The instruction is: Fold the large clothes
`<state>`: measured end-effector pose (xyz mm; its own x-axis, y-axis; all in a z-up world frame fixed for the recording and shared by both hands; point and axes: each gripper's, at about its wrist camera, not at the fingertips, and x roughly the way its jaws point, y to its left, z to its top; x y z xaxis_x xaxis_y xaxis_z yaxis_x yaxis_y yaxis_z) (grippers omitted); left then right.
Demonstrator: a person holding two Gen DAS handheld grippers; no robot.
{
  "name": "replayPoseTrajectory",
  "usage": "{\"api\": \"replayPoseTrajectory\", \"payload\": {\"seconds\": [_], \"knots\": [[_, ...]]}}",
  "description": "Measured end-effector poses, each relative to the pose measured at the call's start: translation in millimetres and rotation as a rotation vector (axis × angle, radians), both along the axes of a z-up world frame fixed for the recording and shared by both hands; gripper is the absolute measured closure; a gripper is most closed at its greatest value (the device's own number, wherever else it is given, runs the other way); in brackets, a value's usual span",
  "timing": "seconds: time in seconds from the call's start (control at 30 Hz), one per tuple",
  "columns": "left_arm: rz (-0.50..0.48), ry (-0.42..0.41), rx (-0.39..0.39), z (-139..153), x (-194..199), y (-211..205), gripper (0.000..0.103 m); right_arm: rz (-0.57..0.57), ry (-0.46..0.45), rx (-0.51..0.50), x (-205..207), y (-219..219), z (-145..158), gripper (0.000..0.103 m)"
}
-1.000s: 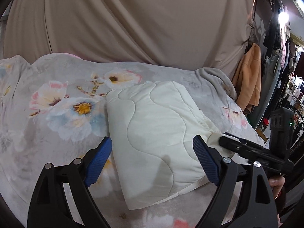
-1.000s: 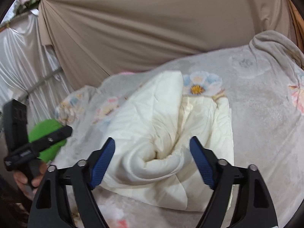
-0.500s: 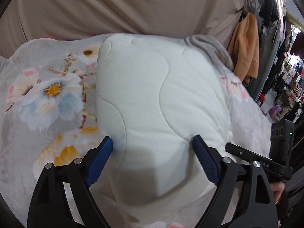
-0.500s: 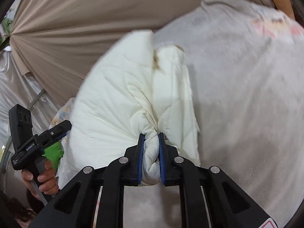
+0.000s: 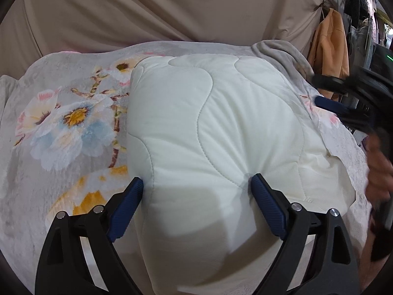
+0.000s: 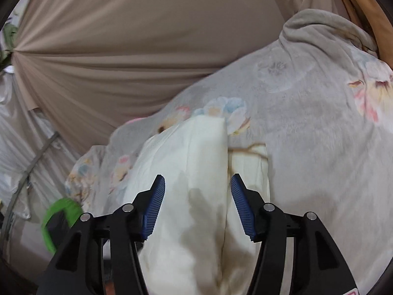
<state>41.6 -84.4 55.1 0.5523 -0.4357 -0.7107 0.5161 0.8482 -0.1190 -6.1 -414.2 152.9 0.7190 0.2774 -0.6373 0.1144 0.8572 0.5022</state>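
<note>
Behind everything we see a tan curtain (image 5: 152, 12) hanging in folds, and in front of it a grey floral blanket (image 5: 61, 127) spread as our work surface. We hold the left gripper (image 5: 196, 191) with its jaws spread wide over the near end of the cream quilted garment (image 5: 208, 127); the blue pads (image 5: 267, 209) press into the padding on both sides, the right one sinking a dimple into the fabric, so we read this as a wide grip on the bundle. Our right gripper (image 6: 197, 194) has just been opening: its jaws stand partly apart with a fold of the same cream garment (image 6: 196, 162) between them, and we see the pads clear of the cloth on both sides. From the left view that right gripper (image 5: 339, 103) shows as a dark blur at the bundle's far right edge. The garment lies folded into a thick pad in the middle of the blanket. An orange garment (image 5: 329, 46) hangs off to the right, and something green (image 6: 61, 218) blurs at the lower left of the right view.
</note>
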Motion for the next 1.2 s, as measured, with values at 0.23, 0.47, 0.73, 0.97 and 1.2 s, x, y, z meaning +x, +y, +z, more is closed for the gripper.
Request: {"api": "replayPoseTrajectory", "payload": {"seconds": [0.23, 0.47, 0.73, 0.97, 1.2], "knots": [[-0.004, 0.023, -0.027, 1.2, 6.3, 4.7, 0.016, 0.008, 0.008, 0.078, 56.2, 7.7, -18.2, 0.093], [-0.087, -0.057, -0.041, 4.8, -1.6, -11.8, 0.011, -0.052, 0.108, -0.030, 66.2, -9.8, -90.1, 0.093], [-0.081, 0.023, -0.066, 20.1, 15.2, -5.4, 0.014, -0.036, 0.062, 0.128, 33.7, -35.7, -78.6, 0.078], [-0.090, 0.025, -0.110, 36.5, 15.4, -2.1, 0.015, 0.132, 0.019, 0.026, -67.3, -7.2, -43.0, 0.072], [-0.136, -0.020, -0.037, 29.3, 0.1, -38.2, 0.015, 0.187, -0.062, 0.073, -130.1, 11.2, -61.5, 0.072]]}}
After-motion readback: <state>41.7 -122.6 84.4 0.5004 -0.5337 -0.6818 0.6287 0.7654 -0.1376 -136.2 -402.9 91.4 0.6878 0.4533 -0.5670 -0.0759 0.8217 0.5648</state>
